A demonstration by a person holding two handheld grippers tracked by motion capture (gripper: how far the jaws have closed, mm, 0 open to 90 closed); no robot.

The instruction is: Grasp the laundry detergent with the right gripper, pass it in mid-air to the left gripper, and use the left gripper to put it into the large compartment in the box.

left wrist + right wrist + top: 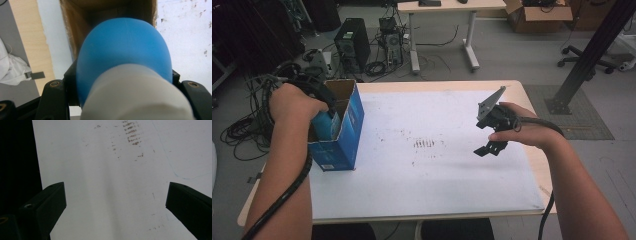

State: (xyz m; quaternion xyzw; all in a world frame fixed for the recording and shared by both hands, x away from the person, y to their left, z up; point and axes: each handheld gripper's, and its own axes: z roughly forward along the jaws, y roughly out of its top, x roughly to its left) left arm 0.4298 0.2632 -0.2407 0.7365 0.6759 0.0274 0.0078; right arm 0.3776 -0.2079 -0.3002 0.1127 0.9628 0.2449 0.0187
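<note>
an open blue box (343, 131) on the left part of the white sheet (432, 175) on the table (532, 165), top flaps up, brown card inside. down in its open top, a blue bottle (125, 47) with a white cap (135, 95), partly inside the box, its blue end pointing into the brown inside.

bottle right between the 2 black jaws of the left gripper (125, 82), with the cap end nearest that gripper's camera. from the high view, left gripper (314, 92) just over the box's open top, with the hand wrapped round it.

left gripper closed tight on the bottle, jaws pressing its 2 sides.

right gripper (489, 147) well apart from the box, over the right part of the white sheet, held in the other hand. its jaws spread wide, with nothing between them, just the white sheet and some small brown marks (131, 133) below.
</note>
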